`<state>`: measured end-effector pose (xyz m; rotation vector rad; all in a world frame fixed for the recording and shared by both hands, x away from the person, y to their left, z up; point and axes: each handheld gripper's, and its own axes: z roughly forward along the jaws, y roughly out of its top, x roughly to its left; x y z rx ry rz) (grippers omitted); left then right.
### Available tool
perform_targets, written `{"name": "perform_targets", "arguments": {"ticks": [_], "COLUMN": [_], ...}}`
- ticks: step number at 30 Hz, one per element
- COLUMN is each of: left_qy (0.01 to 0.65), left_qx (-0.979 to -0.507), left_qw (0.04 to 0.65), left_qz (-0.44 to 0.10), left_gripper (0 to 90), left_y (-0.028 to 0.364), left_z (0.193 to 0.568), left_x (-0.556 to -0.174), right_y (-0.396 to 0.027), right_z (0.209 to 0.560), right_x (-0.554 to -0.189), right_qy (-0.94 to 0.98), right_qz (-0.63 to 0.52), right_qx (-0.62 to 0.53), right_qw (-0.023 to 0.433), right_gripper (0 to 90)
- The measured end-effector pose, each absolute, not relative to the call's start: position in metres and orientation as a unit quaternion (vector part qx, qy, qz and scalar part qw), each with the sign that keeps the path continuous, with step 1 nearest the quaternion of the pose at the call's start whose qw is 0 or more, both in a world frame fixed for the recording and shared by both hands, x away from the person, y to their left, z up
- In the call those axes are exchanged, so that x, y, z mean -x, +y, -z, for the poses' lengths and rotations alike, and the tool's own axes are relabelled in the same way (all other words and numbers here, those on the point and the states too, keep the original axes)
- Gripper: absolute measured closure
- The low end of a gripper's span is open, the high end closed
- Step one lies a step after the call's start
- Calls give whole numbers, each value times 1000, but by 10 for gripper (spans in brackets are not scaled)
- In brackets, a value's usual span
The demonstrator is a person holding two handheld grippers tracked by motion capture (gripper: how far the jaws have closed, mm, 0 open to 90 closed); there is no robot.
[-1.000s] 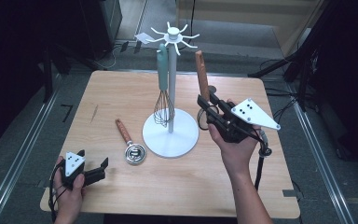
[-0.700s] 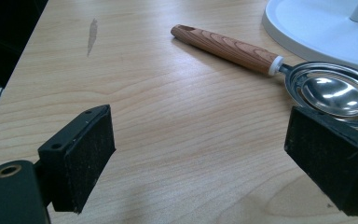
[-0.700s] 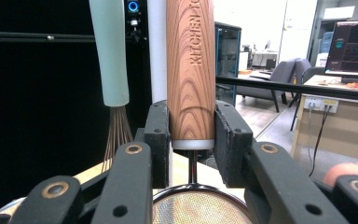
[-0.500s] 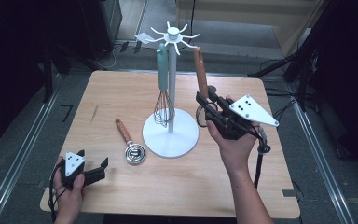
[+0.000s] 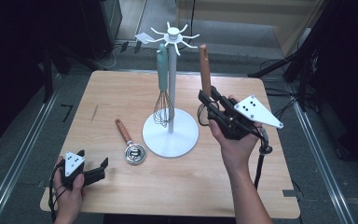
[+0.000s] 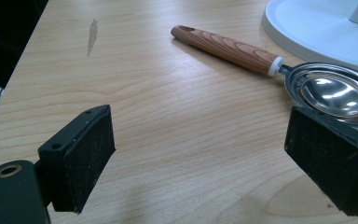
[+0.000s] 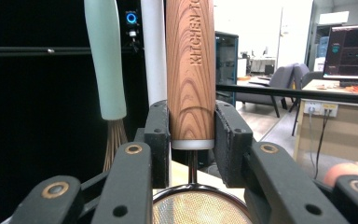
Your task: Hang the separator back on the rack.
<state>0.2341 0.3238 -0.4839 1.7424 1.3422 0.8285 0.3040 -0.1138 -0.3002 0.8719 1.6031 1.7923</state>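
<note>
My right gripper (image 5: 207, 101) is shut on the lower end of a wooden-handled strainer (image 5: 205, 70) and holds it upright, just right of the white hook stand (image 5: 170, 135). In the right gripper view the pads (image 7: 157, 135) press on both sides of the handle (image 7: 189, 70), with the mesh bowl (image 7: 198, 207) below them. A teal-handled whisk (image 5: 163, 93) hangs from the stand. A wooden-handled metal scoop (image 5: 129, 144) lies on the table left of the stand's base. My left gripper (image 5: 94, 168) rests open at the front left corner, nothing between its pads (image 6: 81, 161); the scoop (image 6: 233, 46) lies ahead of it.
The light wooden table (image 5: 121, 93) has a dark scuff near its left edge. The stand's round base (image 6: 321, 28) takes up the table's middle. Dark equipment stands and cables (image 5: 303, 60) surround the table at the back and right.
</note>
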Motion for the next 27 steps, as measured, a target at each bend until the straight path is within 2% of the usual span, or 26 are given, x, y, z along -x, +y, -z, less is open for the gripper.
{"name": "perform_targets", "arguments": {"ticks": [27], "left_qy": [526], "left_qx": [-684], "left_qw": [386], "left_qz": [-326], "left_gripper": [83], "left_y": [324], "left_z": [484], "left_x": [-234], "right_y": [-95], "right_z": [293], "right_x": [-317], "right_qy": [621], "right_qz": [-660], "right_qx": [-320], "right_qw": [276], "right_gripper": [710]}}
